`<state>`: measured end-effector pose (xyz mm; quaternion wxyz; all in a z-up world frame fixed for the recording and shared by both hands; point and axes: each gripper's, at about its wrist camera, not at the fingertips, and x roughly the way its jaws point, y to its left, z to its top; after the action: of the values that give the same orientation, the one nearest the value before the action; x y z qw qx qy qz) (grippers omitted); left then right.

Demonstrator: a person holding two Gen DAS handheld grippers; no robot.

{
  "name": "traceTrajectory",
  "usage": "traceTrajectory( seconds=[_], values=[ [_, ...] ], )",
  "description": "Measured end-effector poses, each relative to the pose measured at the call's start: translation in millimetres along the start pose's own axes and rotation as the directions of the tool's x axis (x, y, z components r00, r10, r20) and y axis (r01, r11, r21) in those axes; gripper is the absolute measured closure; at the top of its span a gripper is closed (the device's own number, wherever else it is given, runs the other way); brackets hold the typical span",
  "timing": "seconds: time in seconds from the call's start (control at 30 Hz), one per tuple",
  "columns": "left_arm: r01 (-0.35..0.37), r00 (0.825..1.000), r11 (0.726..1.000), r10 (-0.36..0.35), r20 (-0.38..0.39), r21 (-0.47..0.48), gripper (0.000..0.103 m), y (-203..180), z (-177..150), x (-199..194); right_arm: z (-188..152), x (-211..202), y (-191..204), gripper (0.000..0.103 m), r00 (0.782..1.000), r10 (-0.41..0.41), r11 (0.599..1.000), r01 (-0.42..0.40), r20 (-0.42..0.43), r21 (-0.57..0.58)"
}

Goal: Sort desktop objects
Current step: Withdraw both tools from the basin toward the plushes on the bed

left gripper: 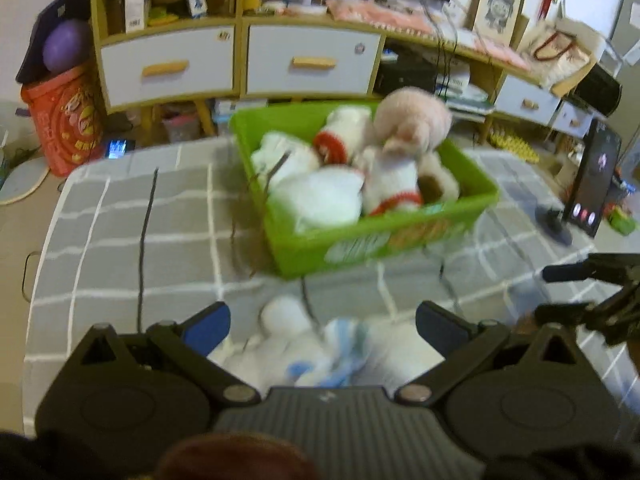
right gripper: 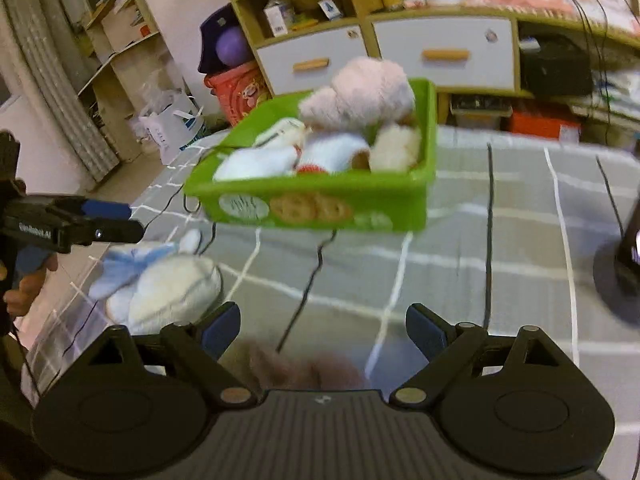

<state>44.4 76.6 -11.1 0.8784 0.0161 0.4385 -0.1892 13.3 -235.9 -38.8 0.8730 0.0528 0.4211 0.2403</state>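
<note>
1 white-and-blue plush toy [left gripper: 316, 354] lay on the checked bench [left gripper: 120, 240], between the left tool's [left gripper: 323, 324] spread fingers, ungrasped. 1 green basket [left gripper: 400, 236] beyond held several blurred plush toys [left gripper: 320, 196], uncountable. Right tool [right gripper: 323, 328] was released.

A basket [left gripper: 304, 256] stood on the desk [left gripper: 120, 240], filled with plush toys [left gripper: 320, 196], one plush [left gripper: 412, 120] lying on top at its rear. A loose plush [right gripper: 160, 288] lay on the desk in front of the basket, between the left tool's [left gripper: 322, 322] fingers. Behind the desk stood a shelf unit [left gripper: 240, 60], and a phone [left gripper: 592, 180] stood on a stand right of the basket.
</note>
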Motion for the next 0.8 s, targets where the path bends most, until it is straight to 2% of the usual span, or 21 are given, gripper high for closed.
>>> traceTrajectory(
  seconds=[0.17,0.27,0.4,0.53,0.6,0.8],
  values=[
    [0.015,0.999,0.999,-0.016,-0.033,-0.049,0.001,19.1,-15.8,4.7,-14.8,3.0,-19.1,0.014,0.999,0.019,0.995,-0.016,-0.031,0.095],
    [0.019,0.999,0.997,-0.022,-0.039,-0.074,0.001,26.4,-22.1,6.8,-21.4,6.6,-21.8,0.026,0.999,0.009,0.994,-0.003,-0.053,0.110],
    [0.027,0.999,0.997,-0.030,-0.042,-0.067,0.002,30.5,-27.3,8.6,-26.2,11.0,-16.4,0.044,0.995,0.067,0.993,-0.060,-0.070,0.100],
    [0.027,0.999,0.997,-0.030,-0.045,-0.072,0.003,33.8,-29.8,9.9,-26.3,15.1,-7.3,0.049,0.995,0.062,0.996,-0.057,-0.076,0.066],
    [0.024,0.999,0.997,-0.027,-0.043,-0.073,0.008,35.6,-31.4,9.1,-25.4,15.2,-3.4,0.052,0.996,0.052,0.997,-0.048,-0.067,0.058],
    [0.021,0.999,0.997,-0.024,-0.041,-0.072,0.011,39.1,-31.8,11.0,-19.4,15.2,-3.2,0.054,0.999,0.028,0.998,-0.025,-0.034,0.065]
  ],
)
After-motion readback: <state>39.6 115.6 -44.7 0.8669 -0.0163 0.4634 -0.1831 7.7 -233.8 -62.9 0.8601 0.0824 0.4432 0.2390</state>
